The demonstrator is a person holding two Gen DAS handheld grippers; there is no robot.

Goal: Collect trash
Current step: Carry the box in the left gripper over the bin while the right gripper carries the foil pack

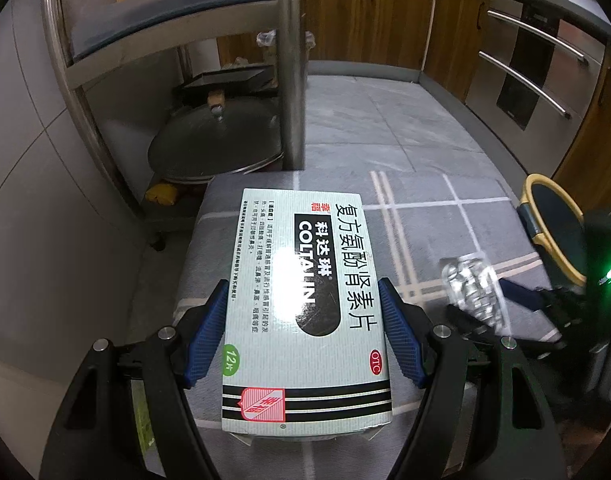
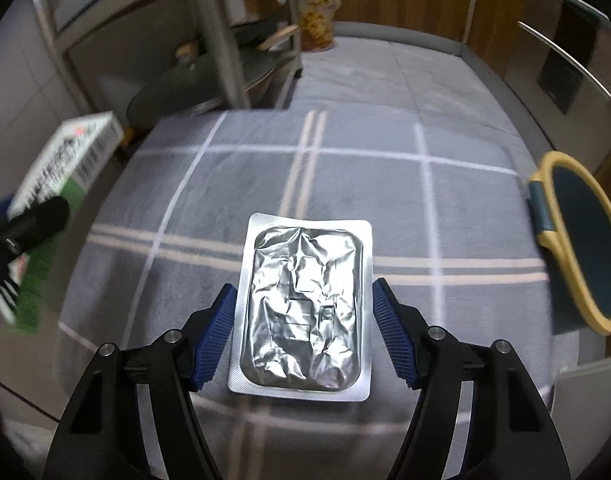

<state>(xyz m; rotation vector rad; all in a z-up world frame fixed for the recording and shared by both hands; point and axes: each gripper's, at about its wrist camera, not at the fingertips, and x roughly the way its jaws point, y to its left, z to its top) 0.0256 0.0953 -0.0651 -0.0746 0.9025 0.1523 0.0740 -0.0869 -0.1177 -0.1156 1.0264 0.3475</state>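
A white and green medicine box [image 1: 305, 312] with black print fills the middle of the left wrist view. My left gripper [image 1: 302, 283] is shut on it, a blue pad pressing on each long side. It also shows at the left edge of the right wrist view as a blurred box [image 2: 65, 160], held off the floor. A crinkled silver blister pack [image 2: 303, 304] hangs above the mat, and my right gripper [image 2: 304, 285] is shut on its two long edges. From the left wrist view the pack [image 1: 473, 292] appears at the right.
A grey checked mat [image 2: 385, 200] covers the floor below both grippers. A yellow-rimmed bin [image 2: 577, 248] stands at its right edge. A steel rack's post [image 1: 291, 80] and a large pan lid [image 1: 217, 140] stand behind the mat, on the left. Wooden cabinets and an oven line the back and right.
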